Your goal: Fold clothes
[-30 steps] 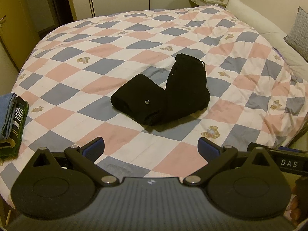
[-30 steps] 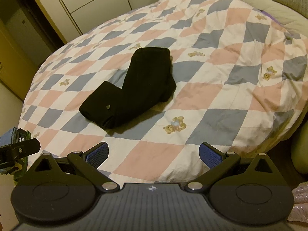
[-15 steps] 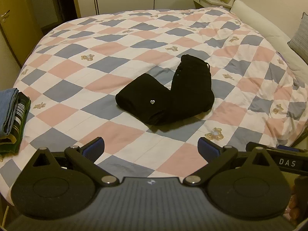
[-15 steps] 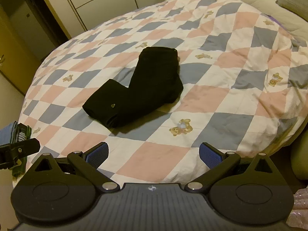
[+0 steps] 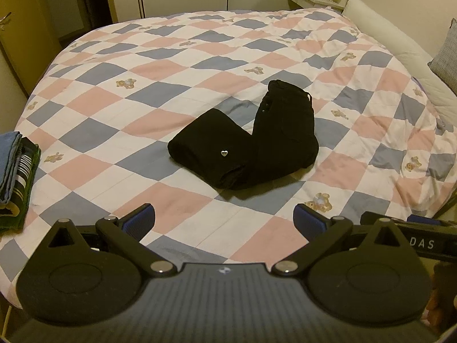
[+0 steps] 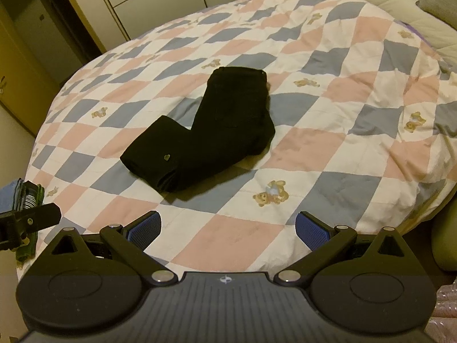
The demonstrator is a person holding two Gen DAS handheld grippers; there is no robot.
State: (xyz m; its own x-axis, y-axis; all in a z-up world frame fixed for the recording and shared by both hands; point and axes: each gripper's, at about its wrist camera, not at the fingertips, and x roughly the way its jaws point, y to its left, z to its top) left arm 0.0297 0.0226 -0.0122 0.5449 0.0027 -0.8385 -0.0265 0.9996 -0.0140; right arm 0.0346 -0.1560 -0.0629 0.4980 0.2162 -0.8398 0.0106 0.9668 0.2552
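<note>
Checkered quilt [image 5: 160, 65] under folded black trousers [image 5: 245, 140]; both grippers' fingers [image 5: 140, 220] wide, empty.

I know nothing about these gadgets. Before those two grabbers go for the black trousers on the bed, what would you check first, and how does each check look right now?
1. Left gripper open and empty: ok.
2. Right gripper open and empty: ok.
3. Black trousers in plain sight, nothing lying on them: ok.
4. Trousers folded flat: not ok; they lie bent in an L, one end doubled over with a small heart charm on top.
5. Bare quilt between grippers and trousers: ok.
6. Pile of folded clothes at the bed's left edge apart from the trousers: ok.
</note>
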